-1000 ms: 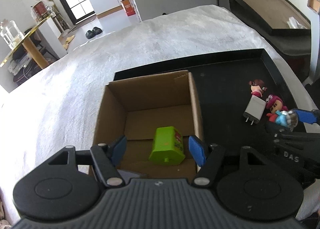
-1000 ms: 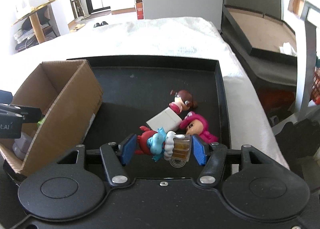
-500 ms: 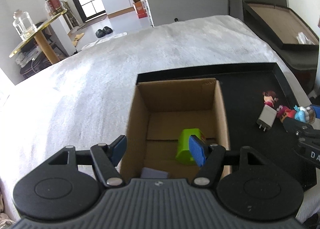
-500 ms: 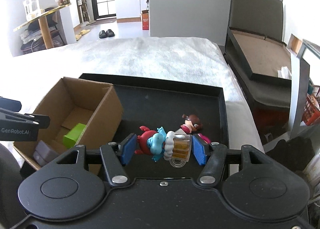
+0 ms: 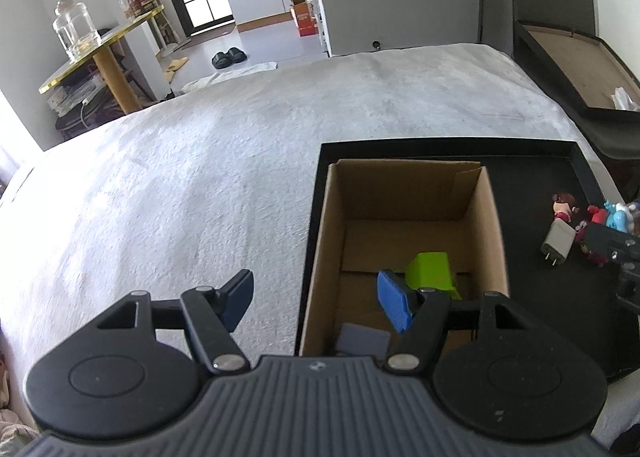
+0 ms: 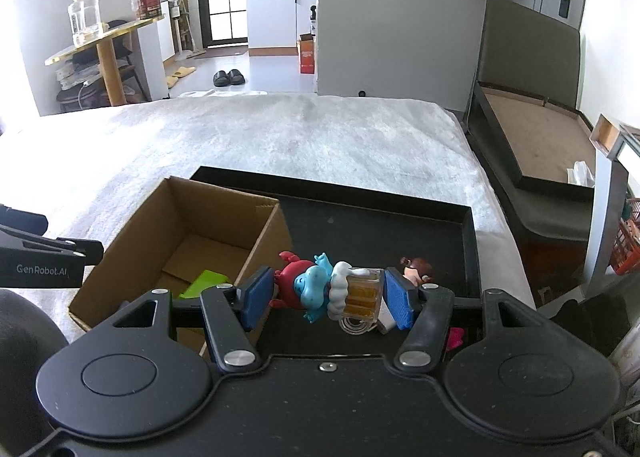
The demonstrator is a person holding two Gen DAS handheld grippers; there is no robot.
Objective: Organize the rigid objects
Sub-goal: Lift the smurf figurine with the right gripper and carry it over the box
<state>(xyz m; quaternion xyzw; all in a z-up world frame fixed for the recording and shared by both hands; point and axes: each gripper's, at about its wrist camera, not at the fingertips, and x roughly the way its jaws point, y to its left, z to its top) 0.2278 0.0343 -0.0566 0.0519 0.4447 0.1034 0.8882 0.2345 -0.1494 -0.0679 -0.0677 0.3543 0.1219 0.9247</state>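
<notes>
Sorting partly done: box part-filled, toys outstanding.
Cardboard box [image 5: 408,193] holds a green block [image 5: 430,275] and grey item [image 5: 362,337]; charger [image 5: 558,237] and brown-haired doll [image 5: 563,204] lie right of the box. Right gripper [image 6: 326,293] clamps blue figurine [image 6: 316,285] beside the box; left gripper [image 5: 314,301] stands apart, empty.

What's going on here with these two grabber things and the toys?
A person is sorting small toys into a cardboard box on a black tray. The right gripper is clamped on a blue figurine with a beer mug, held above the tray. The left gripper is open and empty beside the box, where a green block already lies. A white charger and other figurines remain on the tray.
</notes>
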